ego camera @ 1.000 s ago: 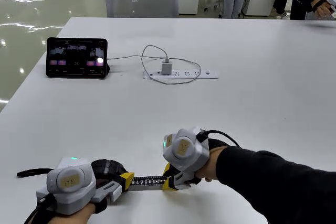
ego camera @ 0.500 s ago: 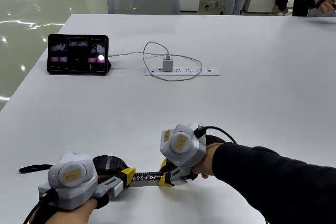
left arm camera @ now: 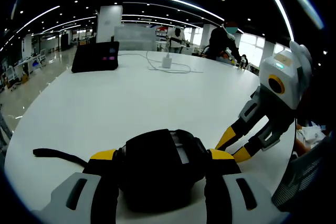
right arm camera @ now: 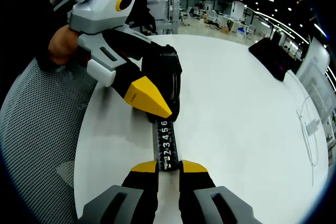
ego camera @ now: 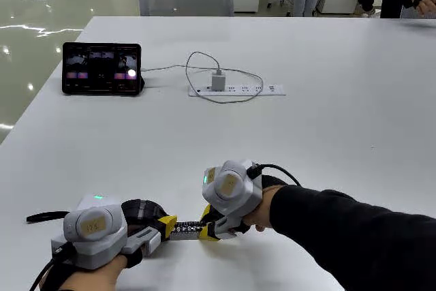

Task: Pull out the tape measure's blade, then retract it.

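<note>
The black tape measure case [left arm camera: 160, 166] sits between the yellow-tipped jaws of my left gripper [left arm camera: 163, 156], which is shut on it at the table's near edge. In the head view the case [ego camera: 141, 215] lies at lower left with the left gripper [ego camera: 162, 226] around it. A short stretch of numbered blade [right arm camera: 165, 142] runs out of the case [right arm camera: 163, 82] to my right gripper [right arm camera: 168, 167], shut on the blade's end. The head view shows the blade [ego camera: 185, 227] between the two grippers, with the right gripper [ego camera: 206, 230] just right of it.
A tablet [ego camera: 101, 68] stands at the far left of the white table [ego camera: 327, 120]. A power strip [ego camera: 238, 90] with a plugged charger and looped cable lies mid-table. A black strap [ego camera: 44, 217] trails left from the case. People stand beyond the far edge.
The right gripper has moved left toward the case, and the exposed length of blade has become shorter. The left gripper has stayed in place on the case.
</note>
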`<state>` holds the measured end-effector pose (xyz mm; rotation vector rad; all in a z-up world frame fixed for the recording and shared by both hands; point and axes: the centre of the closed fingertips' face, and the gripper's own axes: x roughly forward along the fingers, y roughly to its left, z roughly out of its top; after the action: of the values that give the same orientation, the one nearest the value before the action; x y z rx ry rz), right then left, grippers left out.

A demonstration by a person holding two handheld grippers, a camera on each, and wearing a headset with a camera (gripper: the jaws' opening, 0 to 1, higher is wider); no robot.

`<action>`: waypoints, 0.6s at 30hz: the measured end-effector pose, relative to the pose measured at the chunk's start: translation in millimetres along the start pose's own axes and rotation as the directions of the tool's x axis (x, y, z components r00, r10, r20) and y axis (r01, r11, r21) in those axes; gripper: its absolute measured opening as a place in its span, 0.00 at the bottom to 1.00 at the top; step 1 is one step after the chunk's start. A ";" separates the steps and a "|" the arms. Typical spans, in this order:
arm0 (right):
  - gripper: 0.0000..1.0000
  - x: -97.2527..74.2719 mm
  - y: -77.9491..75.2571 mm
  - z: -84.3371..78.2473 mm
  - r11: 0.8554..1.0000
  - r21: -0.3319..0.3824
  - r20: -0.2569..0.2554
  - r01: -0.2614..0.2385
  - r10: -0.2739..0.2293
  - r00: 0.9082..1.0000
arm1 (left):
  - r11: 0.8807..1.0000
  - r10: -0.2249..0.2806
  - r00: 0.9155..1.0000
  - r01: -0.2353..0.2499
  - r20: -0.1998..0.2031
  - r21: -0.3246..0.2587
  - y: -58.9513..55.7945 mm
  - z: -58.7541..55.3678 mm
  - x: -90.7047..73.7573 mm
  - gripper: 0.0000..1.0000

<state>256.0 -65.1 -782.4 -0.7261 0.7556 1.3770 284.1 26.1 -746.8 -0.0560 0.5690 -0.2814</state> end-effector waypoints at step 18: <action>0.11 4.8 1.7 8.9 1.000 0.020 0.028 0.003 -0.003 1.000 | 1.000 -0.001 1.000 0.001 0.001 -0.004 0.1 0.2 -0.4 0.62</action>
<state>255.0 -54.9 -781.3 -0.6905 0.7454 1.3722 283.8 26.3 -746.4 -0.0602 0.5689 -0.2818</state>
